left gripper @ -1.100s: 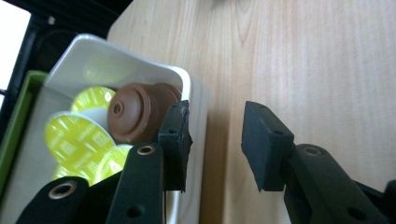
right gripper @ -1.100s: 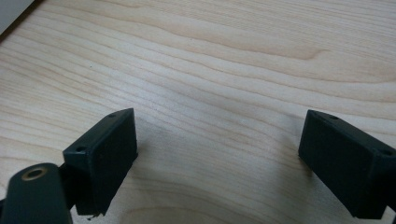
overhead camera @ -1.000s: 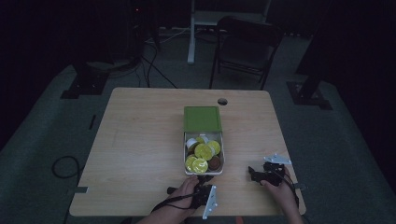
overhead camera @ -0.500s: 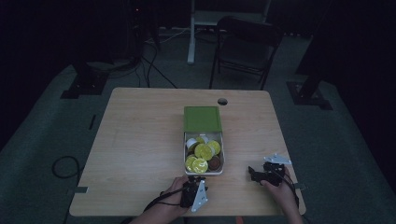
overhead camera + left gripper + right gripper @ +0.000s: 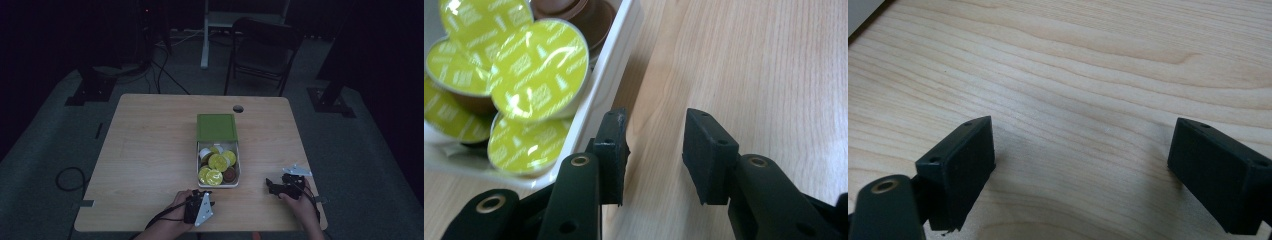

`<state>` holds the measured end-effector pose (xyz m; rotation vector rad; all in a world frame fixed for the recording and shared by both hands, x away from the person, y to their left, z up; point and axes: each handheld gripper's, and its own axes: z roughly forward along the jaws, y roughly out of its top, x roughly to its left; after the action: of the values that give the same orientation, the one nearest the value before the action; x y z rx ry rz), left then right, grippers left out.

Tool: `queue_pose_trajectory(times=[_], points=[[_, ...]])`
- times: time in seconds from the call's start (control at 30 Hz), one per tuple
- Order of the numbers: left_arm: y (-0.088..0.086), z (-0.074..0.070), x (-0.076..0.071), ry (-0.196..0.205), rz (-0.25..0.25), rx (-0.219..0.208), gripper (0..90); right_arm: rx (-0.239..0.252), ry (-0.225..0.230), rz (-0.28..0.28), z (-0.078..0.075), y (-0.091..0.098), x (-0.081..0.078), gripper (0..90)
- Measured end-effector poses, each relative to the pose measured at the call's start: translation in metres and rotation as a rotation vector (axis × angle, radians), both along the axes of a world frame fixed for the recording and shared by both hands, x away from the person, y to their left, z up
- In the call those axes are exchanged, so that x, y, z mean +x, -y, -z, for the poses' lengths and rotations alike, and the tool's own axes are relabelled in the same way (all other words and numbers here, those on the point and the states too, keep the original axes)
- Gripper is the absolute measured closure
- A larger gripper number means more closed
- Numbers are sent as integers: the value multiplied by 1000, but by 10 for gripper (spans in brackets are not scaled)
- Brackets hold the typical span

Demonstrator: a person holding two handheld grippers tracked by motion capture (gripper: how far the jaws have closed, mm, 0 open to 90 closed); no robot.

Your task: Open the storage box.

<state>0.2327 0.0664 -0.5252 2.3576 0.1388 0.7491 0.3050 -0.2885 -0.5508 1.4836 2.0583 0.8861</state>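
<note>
Left claw [image 5: 210,204] has slid along the pale wooden surface's [image 5: 150,150] near edge toward the white box of yellow-lidded capsules [image 5: 611,65], narrowly spread, empty; right claw [image 5: 270,187] spread wide, empty.

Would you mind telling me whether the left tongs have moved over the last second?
Yes. In the high view the left tongs have slid leftward along the table's near edge, away from the white box of capsules, which stays put.

pod tray [image 5: 609,75] cut off at left gripper view's top-left, lower pods [image 5: 524,145] overlapped
</note>
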Motion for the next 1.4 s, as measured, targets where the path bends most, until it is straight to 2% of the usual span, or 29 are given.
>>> queue_pose_trajectory(times=[0.03,0.23,0.33,0.43,0.8,0.97,1.07,1.13,1.23,1.3,1.33,1.4], points=[[-5,0,0,-3,-13,-17,622,0,0,0,0,0,0,110],[-15,5,0,-30,-30,-18,622,0,0,0,0,0,0,110],[-23,6,1,-45,-51,-36,622,0,0,0,0,0,0,110],[-28,5,1,-39,-72,-57,622,0,0,0,0,0,0,110],[-46,5,5,-52,-121,-91,615,0,0,0,0,0,0,110],[-61,0,11,-54,-177,-136,610,1,0,1,0,0,0,110],[-66,-2,13,-66,-190,-155,595,0,0,0,0,0,0,110],[-73,-3,15,-78,-218,-204,595,0,0,0,0,0,0,110],[-78,-3,17,-84,-234,-217,552,0,1,0,0,0,0,110],[-83,-3,19,-94,-252,-242,534,0,0,0,0,0,0,110],[-85,-3,20,-102,-264,-246,509,0,0,0,0,0,0,110],[-92,-4,22,-123,-307,-283,492,0,0,0,0,0,0,110]])
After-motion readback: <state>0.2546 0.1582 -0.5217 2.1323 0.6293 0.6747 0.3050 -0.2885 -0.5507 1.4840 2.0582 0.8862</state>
